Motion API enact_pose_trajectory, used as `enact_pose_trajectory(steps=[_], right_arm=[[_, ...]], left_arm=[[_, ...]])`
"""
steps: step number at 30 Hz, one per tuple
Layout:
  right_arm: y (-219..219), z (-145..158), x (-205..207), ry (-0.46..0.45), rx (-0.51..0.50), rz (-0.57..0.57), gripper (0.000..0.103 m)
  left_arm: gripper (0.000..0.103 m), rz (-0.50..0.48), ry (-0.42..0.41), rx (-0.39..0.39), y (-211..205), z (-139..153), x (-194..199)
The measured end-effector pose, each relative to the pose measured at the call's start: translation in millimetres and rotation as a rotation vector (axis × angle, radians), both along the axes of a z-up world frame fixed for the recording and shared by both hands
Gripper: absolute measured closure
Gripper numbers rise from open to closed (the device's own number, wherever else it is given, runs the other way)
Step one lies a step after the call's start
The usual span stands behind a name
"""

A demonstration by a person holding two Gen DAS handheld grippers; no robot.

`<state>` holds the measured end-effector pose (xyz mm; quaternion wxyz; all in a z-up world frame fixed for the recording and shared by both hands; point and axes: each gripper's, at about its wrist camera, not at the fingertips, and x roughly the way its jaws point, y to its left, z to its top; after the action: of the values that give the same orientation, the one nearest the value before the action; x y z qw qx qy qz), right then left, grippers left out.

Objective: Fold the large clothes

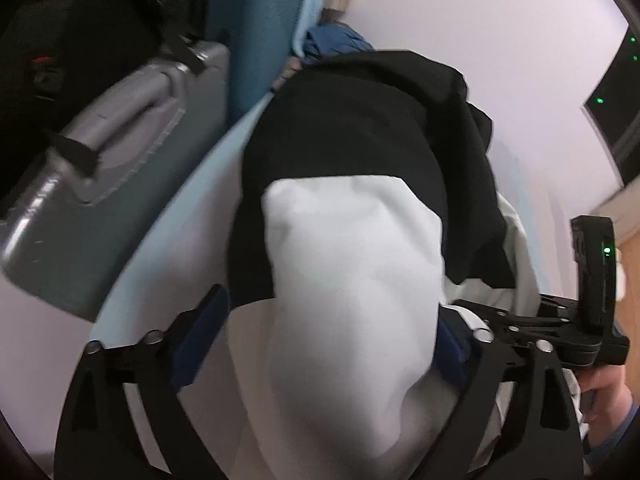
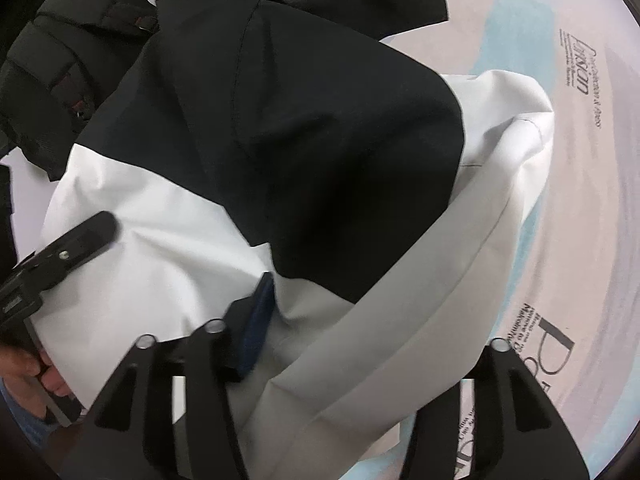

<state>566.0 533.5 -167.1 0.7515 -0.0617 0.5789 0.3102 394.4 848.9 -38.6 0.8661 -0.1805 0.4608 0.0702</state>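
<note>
A large black and white garment (image 1: 352,240) lies bunched on a pale surface; it also shows in the right wrist view (image 2: 280,152). My left gripper (image 1: 332,340) has a thick white fold between its blue pads (image 1: 200,332), jaws wide around it. My right gripper (image 2: 360,344) straddles a grey-white fold of the same garment; its left blue pad (image 2: 256,320) presses on the cloth and its right finger is hidden beneath. The right gripper also shows at the right of the left wrist view (image 1: 560,320), and the left gripper at the left of the right wrist view (image 2: 60,256).
A grey hard case (image 1: 100,184) and a teal case (image 1: 256,40) stand at the left beside the surface. A black jacket (image 2: 60,60) lies at the upper left. The pale sheet with printed lettering (image 2: 580,200) extends to the right.
</note>
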Motion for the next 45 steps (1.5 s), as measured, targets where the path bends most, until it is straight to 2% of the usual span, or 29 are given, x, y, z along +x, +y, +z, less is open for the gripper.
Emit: enact_pose_trajectory(steps=[3,5,6,9,11,12,14,17,20,23,28,33,41,45], right_arm=[[-3,5,-4,-0.030,-0.039,-0.012,0.034],[-13,9,-5,-0.031,-0.042,-0.042,0.029],[-18,10,-7,-0.035,-0.044,-0.056,0.022],[-55,18,-13,-0.129,-0.064,-0.113,0.007],[-63,22,-17,-0.152,-0.060,-0.119,0.007],[-51,23,-21,-0.150,-0.062,-0.120,0.007],[-57,21,-27,-0.141,-0.073,-0.124,0.007],[-73,27,-31,-0.175,-0.076,-0.145,0.007],[-77,34,-35,-0.192,-0.066,-0.158,0.007],[-92,42,-50,-0.241,-0.057,-0.177,0.007],[-115,62,-92,-0.386,-0.052,-0.153,0.007],[-146,81,-145,-0.446,-0.043,-0.101,0.007],[-207,118,-232,-0.585,-0.028,-0.088,0.007],[-232,129,-267,-0.576,-0.040,-0.085,0.007]], left_arm=[[0.006,0.050,-0.040,0.043,0,11,-10],[0.006,0.066,-0.080,0.109,-7,21,-21],[0.006,0.063,-0.085,0.127,-10,24,-25],[0.006,0.072,-0.080,0.144,-11,26,-30],[0.006,0.077,-0.081,0.156,-15,27,-32],[0.006,0.083,-0.082,0.167,-18,28,-34],[0.006,0.097,-0.081,0.176,-20,32,-38],[0.006,0.119,-0.095,0.218,-26,44,-51],[0.006,0.144,-0.117,0.202,-28,52,-60],[0.006,0.177,-0.117,0.207,-36,57,-74],[0.006,0.232,-0.098,0.186,-61,58,-110],[0.006,0.250,-0.063,0.215,-111,58,-155],[0.006,0.257,-0.056,0.256,-201,79,-228],[0.006,0.251,-0.084,0.268,-238,92,-261]])
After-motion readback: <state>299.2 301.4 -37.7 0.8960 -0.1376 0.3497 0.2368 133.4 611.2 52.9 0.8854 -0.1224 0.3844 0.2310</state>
